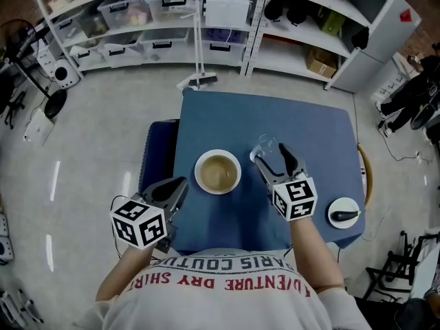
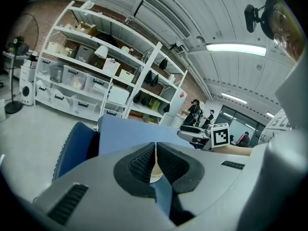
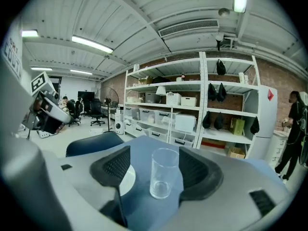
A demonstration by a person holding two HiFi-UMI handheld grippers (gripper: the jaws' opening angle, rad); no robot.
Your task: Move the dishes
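Glass (image 1: 265,147): clear, empty, upright on the blue bench (image 1: 316,126), roughly mid-bench, just right of the bowl (image 1: 218,172).

Right gripper (image 1: 269,154) is released, with its jaws spread on either side of the glass. In the right gripper view the glass (image 3: 163,173) stands between the pads. There is a clear gap to the left pad, and it sits close against the right pad (image 3: 195,170); can't tell if they touch. It is not clamped.

Bowl: white rim, brownish inside, centre of the bench and slightly toward the near edge. An edge of it shows in the right gripper view (image 3: 127,179), behind the left pad.

Left gripper (image 1: 177,186) hangs over the near-left corner of the bench, apart from the bowl. In the left gripper view it (image 2: 155,150) is clenched, pads together with nothing between them. Only a sliver of the bowl (image 2: 155,177) shows below the pads.

Small white dish (image 1: 343,212) with a dark item on it sits at the near-right corner, well apart from the glass.

Blue chair (image 1: 155,150) is against the left edge of the bench.

White shelving (image 1: 206,19) with clear bins runs beyond the far edge.

Writing: the person's white shirt (image 1: 227,291) has red print, upside down in the head view. The fragments "SHIRT" and "COUTU" are legible. A white cabinet (image 1: 388,36) at far right carries a red sticker, unreadable.
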